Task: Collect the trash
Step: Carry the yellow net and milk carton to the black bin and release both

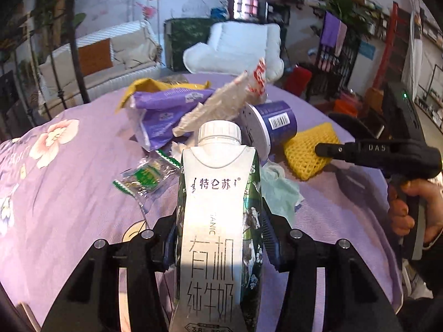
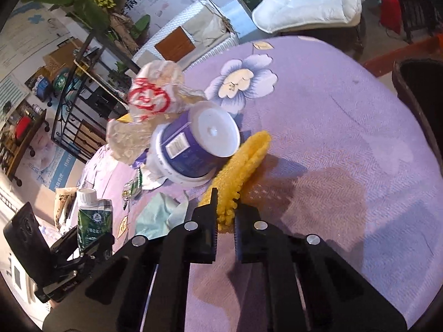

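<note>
My left gripper (image 1: 218, 235) is shut on a white and green milk carton (image 1: 213, 207) with a white screw cap, held upright above the purple floral tablecloth (image 1: 69, 193). The right wrist view shows that carton (image 2: 94, 218) in the left gripper (image 2: 91, 240) at the lower left. My right gripper (image 2: 225, 213) is shut on the near end of a yellow foam net (image 2: 243, 163) that lies on the cloth. From the left wrist view, the right gripper (image 1: 321, 149) reaches in from the right onto the net (image 1: 307, 149).
A tipped purple yogurt cup (image 2: 193, 144), a clear plastic bag with red print (image 2: 149, 102), a purple and yellow wrapper (image 1: 163, 110), a small green wrapper (image 1: 144, 177) and a pale green tissue (image 2: 157, 215) lie mid-table. A dark chair (image 2: 420, 88) stands at the right edge.
</note>
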